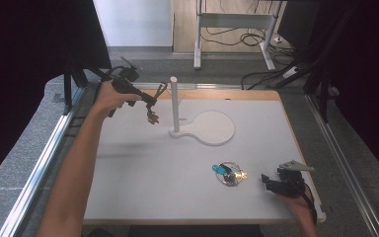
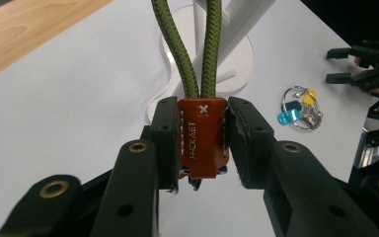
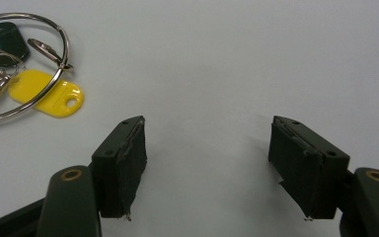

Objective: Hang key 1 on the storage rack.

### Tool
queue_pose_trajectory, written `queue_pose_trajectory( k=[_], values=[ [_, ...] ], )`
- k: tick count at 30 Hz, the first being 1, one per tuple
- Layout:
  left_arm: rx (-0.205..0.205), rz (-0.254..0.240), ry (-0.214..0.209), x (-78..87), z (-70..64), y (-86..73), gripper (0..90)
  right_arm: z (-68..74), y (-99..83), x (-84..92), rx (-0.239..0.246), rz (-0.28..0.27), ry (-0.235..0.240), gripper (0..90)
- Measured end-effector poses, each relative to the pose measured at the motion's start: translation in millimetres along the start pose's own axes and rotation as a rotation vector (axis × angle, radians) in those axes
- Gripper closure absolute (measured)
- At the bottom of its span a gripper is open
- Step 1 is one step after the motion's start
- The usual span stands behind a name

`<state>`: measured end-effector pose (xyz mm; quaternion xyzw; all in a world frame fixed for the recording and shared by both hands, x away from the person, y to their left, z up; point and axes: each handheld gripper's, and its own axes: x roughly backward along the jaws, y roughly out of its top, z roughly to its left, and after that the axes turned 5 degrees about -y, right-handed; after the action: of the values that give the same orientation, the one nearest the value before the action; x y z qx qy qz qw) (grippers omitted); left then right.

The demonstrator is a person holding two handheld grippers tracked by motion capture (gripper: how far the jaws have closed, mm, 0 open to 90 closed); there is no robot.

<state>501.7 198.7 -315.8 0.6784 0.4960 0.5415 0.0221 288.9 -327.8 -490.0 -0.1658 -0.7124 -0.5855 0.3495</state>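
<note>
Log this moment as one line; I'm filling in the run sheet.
left gripper: shut on brown leather key fob with green cord loop, beside white post stand | right gripper: open, empty, near key ring

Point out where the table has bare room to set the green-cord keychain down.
Bare: the white tabletop on the left, between the stand and the near edge. Crowded: around the stand's round base and by the key ring beside the right gripper.

Your forearms are bare, no sleeves. Left gripper: black jaws, brass-ringed screw holes, dark padded faces. Right gripper: same black build, brass eyelets, worn pad edges; grey three-cornered plate at its 12 o'clock.
</note>
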Motion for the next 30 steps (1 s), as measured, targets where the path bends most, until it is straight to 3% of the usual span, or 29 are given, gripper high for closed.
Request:
queue_pose_trajectory(
  k=[7, 23, 27, 30],
  values=[
    [-0.007, 0.018, -0.012, -10.9, -0.7, -2.9, 67.1, 0.5, 0.2, -0.3, 0.002, 0.004, 0.001, 30.5],
    [-0.04, 0.046, 0.033, -32.0, -12.3, -4.2, 66.8, 0.7, 0.3, 0.1, 0.005, 0.003, 0.0, 30.5],
    [-0.05, 0.041, 0.064, -34.5, -15.9, -5.5, 65.7, 0.3, 0.2, 0.2, 0.007, 0.002, 0.0, 30.4],
    [-0.068, 0.018, 0.102, -32.3, -22.9, -8.7, 59.4, -0.2, 0.3, 1.0, 0.005, -0.001, 0.001, 30.6]
  ],
)
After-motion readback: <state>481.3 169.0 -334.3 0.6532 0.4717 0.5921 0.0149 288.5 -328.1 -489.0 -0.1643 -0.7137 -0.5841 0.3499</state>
